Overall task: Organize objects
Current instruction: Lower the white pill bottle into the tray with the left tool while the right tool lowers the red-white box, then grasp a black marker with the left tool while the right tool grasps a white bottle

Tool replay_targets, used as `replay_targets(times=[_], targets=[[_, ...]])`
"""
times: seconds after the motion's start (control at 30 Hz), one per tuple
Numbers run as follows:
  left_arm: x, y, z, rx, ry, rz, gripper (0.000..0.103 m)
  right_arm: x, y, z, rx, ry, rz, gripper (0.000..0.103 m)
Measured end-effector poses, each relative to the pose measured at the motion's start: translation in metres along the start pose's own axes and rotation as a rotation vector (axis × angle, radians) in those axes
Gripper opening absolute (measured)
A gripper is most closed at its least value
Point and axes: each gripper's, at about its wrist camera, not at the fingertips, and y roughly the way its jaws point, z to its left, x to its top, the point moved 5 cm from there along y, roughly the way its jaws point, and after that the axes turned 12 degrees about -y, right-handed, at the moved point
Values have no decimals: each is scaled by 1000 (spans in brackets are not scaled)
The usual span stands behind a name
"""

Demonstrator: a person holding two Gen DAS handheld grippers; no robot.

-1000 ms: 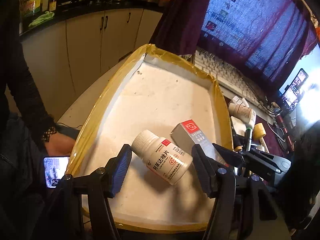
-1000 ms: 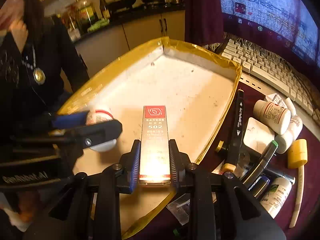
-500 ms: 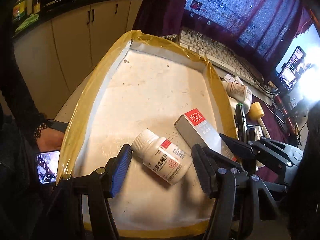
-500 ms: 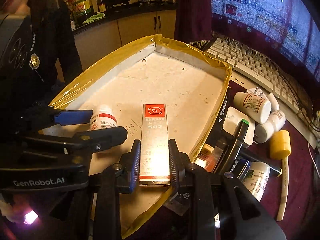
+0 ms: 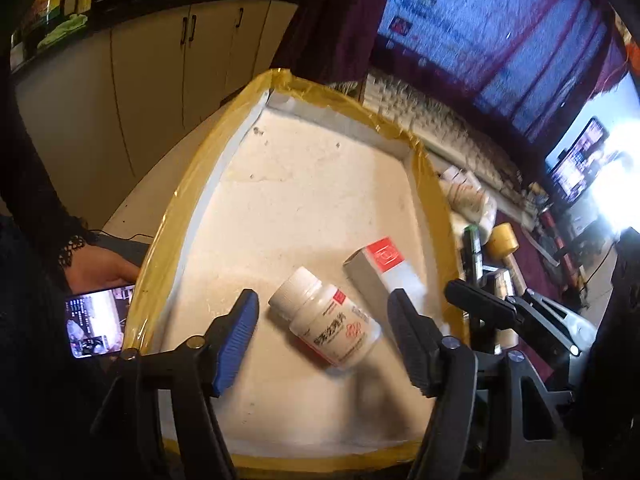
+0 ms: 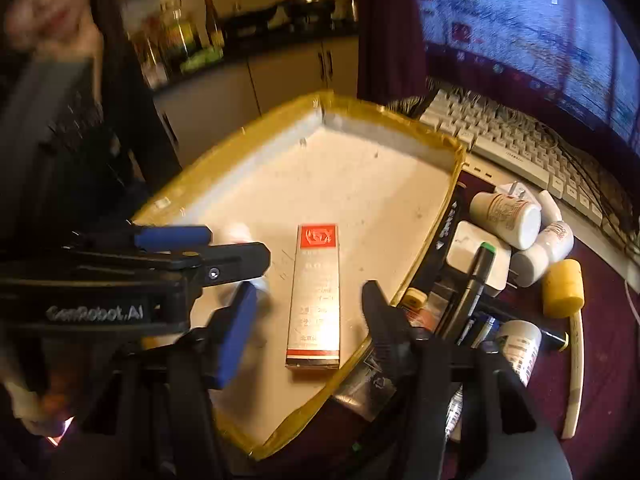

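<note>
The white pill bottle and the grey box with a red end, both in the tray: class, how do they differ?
The white pill bottle is round with a ribbed cap; the grey box with a red end is long and flat-sided. The bottle lies between the left gripper's open jaws, the box between the right gripper's. Both lie flat in the yellow-taped tray.

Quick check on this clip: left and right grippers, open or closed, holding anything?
Left gripper: open, holding nothing; the white pill bottle lies in the tray between its fingers.
Right gripper: open, holding nothing; the glue box lies in the tray.
</note>
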Motion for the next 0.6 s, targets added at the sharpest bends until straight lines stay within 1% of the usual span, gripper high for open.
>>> replay_targets(times=[0.1,0.17,0.23,0.3,0.33,0.43,0.5,0.6], targets=[[4,-12,-4,-20,14,-39,63,-5,-23,-11,36,64,-69,56],[4,-22,-14,-41,49,-73,63,-14,-41,-23,34,120,-117,56],[-2,-30,-33,-82,114,-107,63,-25,-55,-37,4,157,-140,56],[-11,-33,-53,-116,167,-115,63,-39,-67,-54,-60,192,-141,56],[-16,-32,-62,-129,184,-111,63,-47,-72,-63,-92,214,-138,56],[-32,-20,-91,-161,231,-54,63,-71,-84,-94,-167,300,-133,56],[-45,-11,-109,-166,268,-26,63,-87,-89,-113,-179,357,-126,56],[-57,-3,-126,-147,327,-11,63,-102,-92,-134,-201,399,-92,56]])
